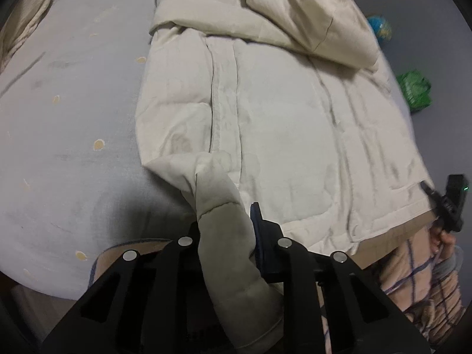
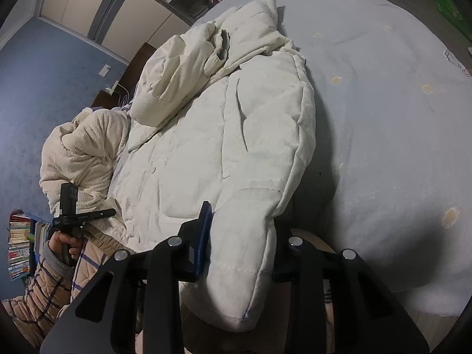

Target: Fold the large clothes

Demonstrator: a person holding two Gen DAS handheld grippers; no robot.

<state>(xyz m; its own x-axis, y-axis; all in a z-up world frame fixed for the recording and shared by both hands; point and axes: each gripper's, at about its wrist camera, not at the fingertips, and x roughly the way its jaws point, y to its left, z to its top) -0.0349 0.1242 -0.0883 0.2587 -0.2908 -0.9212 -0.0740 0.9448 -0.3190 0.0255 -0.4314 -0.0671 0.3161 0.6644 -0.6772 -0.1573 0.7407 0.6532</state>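
Hem corners of cream quilted puffer jacket pinched in my left hand-held gripper and right hand-held gripper; lift both evenly, keep hem taut.

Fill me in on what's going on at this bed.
A person is folding a cream puffer jacket laid flat on the grey bed. The left tool pinches one bottom corner of the jacket's hem, and the right tool grips the other. No fold has been made from the hem yet.

A cream puffy jacket lay flat on the bed, sleeve folded across its top, both hem corners lifted off the near edge.
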